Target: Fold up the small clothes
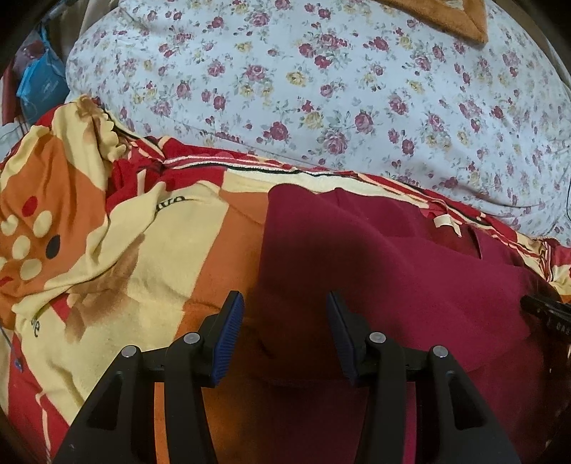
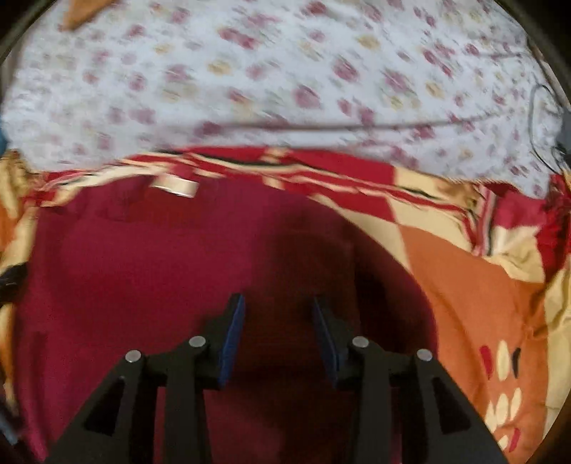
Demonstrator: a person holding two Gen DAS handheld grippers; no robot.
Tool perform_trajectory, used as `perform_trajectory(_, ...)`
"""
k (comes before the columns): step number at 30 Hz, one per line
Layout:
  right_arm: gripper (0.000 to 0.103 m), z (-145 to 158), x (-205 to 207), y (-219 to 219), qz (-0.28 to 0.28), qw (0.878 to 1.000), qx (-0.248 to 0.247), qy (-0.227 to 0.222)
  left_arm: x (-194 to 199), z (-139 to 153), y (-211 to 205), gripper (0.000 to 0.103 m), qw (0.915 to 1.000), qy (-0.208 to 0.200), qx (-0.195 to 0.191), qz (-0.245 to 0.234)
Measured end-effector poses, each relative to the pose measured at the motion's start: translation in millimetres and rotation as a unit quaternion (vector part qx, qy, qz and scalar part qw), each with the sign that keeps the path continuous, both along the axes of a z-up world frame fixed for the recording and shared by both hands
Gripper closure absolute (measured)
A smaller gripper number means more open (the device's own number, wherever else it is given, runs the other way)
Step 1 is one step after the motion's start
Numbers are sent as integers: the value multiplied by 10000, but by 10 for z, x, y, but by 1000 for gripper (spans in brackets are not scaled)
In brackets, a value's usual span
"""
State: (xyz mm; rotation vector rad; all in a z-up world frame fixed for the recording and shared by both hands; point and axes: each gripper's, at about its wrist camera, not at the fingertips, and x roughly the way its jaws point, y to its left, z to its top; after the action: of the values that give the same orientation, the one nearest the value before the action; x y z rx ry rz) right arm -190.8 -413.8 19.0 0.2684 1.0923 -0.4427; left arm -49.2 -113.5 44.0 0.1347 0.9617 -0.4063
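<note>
Dark-red garment flat on the blanket, both grippers over it

Dark-red cloth, one piece only: garment [image 1: 374,257] spread flat on one patterned blanket [image 1: 160,257] of red, orange and cream. In the left wrist view, filling the area from 6 to 3 o'clock; in the right wrist view [image 2: 160,257], filling the centre and the 9 o'clock side. One small cream label [image 1: 446,222] sewn near the far edge of the garment, seen at about 2 o'clock in the left view and at about 11 o'clock in the right view [image 2: 175,186].

Behind the blanket, at 12 o'clock in both views, one pale floral sheet [image 1: 321,71] with red and yellow roses. One brown cloth corner [image 1: 449,14] at 1 o'clock on that sheet. One blue bag [image 1: 39,85] at 10 o'clock, at the picture edge.

Two grippers, two blue pads each. Left gripper [image 1: 285,321] above the left border of the garment, jaws spread, nothing pinched between. Right gripper [image 2: 278,328] above the right part of the garment, jaws also spread and empty, picture much blurred. Black tip of the right gripper visible at 3 o'clock in the left view, beside the garment.
</note>
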Motion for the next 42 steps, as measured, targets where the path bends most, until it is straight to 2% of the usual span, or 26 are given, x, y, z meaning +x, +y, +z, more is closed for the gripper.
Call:
perform_trajectory(3, 62, 14, -54, -91, -156, 9995, 231, -147, 1, -33, -27, 66, 10000, 33, 90, -19)
perform_trajectory(7, 61, 151, -168, -42, 51, 9996, 249, -125, -12, -11, -23, 66, 10000, -3, 87, -18)
perform_trajectory(9, 54, 271, -309, -36, 134, 9992, 321, -205, -23, 23, 2, 66, 10000, -8, 1, 4)
perform_trajectory(11, 42, 362, -408, -53, 194, 9990, 327, -214, -49, 72, 15, 66, 9999, -40, -98, -34)
perform_trajectory(15, 42, 545, -684, -127, 243, 9995, 169, -106, -178, 185, -21, 66, 9990, -269, -230, -289)
perform_trajectory(19, 41, 672, -953, -222, 227, 9996, 193, 3, -315, 239, -119, 66, 9970, -491, -90, -591)
perform_trajectory(24, 39, 731, -1304, -293, 95, 9994, 333, 3, -358, 239, -158, 66, 9964, -520, -52, -670)
perform_trajectory(27, 39, 727, -1386, -214, 262, 9984, 494, 21, -353, 232, -132, 66, 9969, -482, -71, -620)
perform_trajectory(29, 39, 733, -1413, -81, 582, 9967, 558, 110, -359, 228, -104, 66, 9971, -483, -66, -578)
perform_trajectory(31, 39, 736, -1455, 16, 744, 9960, 435, 220, -352, 235, -62, 66, 9975, -453, -114, -527)
perform_trajectory(33, 39, 759, -1561, 18, 618, 9974, 177, 315, -327, 247, -30, 66, 9980, -393, -201, -457)
perform_trajectory(36, 38, 770, -1742, -108, 312, 9989, 220, 264, -301, 245, -8, 66, 9982, -278, -332, -404)
perform_trajectory(38, 32, 694, -1830, -246, -43, 9991, 142, 408, -297, 236, -3, 66, 9983, -234, -349, -392)
perform_trajectory(40, 32, 555, -1882, -359, -363, 9968, -78, 710, -307, 232, -1, 66, 9984, -233, -329, -389)
perform_trajectory(42, 32, 434, -1909, -420, -454, 9964, 132, 707, -307, 233, -2, 66, 9984, -230, -335, -386)
